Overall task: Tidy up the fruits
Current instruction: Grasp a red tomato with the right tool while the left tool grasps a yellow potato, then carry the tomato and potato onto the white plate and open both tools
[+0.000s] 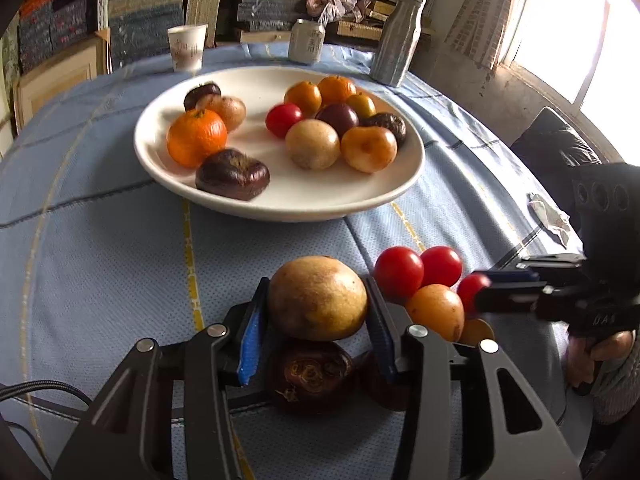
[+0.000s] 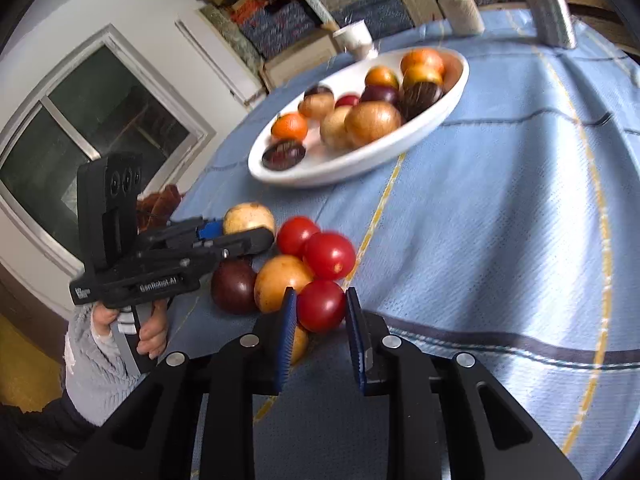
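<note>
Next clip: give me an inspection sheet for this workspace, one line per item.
Surface: blue tablecloth.
Job's things: white plate holding mixed fruit; loose pile near the grippers.
Clutter: paper cup, can, silver bottle, crumpled tissue.
Grippers: left gripper shut on a tan fruit; right gripper shut on a tomato.
Cables: black cable at the table edge.
Surroundings: stacked boxes, window.

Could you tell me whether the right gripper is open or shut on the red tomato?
Shut on it: the right gripper's blue pads press both sides of the small red tomato.
</note>
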### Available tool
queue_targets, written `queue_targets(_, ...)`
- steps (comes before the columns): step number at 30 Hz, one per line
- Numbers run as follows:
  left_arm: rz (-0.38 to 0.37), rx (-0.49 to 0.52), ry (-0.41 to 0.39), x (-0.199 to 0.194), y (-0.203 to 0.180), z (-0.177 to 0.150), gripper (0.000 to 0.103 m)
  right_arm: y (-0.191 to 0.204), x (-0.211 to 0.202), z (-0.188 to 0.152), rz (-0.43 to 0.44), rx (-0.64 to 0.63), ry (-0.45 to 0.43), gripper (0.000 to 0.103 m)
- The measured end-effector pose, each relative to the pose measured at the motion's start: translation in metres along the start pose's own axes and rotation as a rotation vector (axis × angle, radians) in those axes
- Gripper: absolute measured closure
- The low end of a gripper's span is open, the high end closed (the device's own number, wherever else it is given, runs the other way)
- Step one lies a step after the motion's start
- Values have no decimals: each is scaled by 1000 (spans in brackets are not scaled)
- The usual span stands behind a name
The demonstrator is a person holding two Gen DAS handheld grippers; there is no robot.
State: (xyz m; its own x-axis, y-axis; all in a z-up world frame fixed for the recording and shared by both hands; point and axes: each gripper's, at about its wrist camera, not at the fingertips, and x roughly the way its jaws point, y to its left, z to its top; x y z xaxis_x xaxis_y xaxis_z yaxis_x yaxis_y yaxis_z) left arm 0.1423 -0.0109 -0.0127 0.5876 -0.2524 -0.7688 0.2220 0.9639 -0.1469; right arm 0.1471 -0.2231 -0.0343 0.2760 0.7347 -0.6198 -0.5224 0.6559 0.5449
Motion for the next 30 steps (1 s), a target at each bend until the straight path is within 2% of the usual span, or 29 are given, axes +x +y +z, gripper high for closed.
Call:
queue_targets(3, 13, 3, -58, -17, -2, 3, 58, 4, -20, 7, -6, -10, -86, 79)
queue_targets(6, 21, -7, -127, -40, -1, 17, 58, 8, -32, 23, -16, -27, -117, 79)
queue_targets(10, 65, -15, -154, -44, 3, 56, 58, 29, -37, 73, -60, -93, -149, 79)
queue_targets(12, 92, -33, -142, -30, 7, 74, 58, 42, -23, 95, -87, -131, -151, 79)
queue_targets(14, 116, -47, -131, -14, 10, 83, 58, 48, -4, 102, -89, -144, -134, 79)
queue_targets(19, 111, -135, -106, 15, 34, 86, 59, 47, 39, 100, -91, -140, -106, 78)
queue_targets(21, 72, -160, -89, 22, 42, 83, 58, 37, 46, 100, -98, -118, -86, 73)
queue_targets(22, 54, -177, -95, 23, 46, 82, 55, 35, 47, 100, -91, -107, -92, 66)
queue_targets(23, 44, -182, -100, 23, 48, 82, 52, 32, 45, 101, -81, -92, -104, 47)
queue_targets(24, 35, -178, -106, 22, 48, 82, 46, 29, 40, 101, -76, -74, -129, 40)
queue_targets(28, 50, -159, -160, 4, 44, 80, 28, 30, 28, 100, -59, -72, -171, 39)
queue_targets(30, 56, -159, -179, -6, 43, 77, 23, 31, 19, 98, -53, -71, -196, 33)
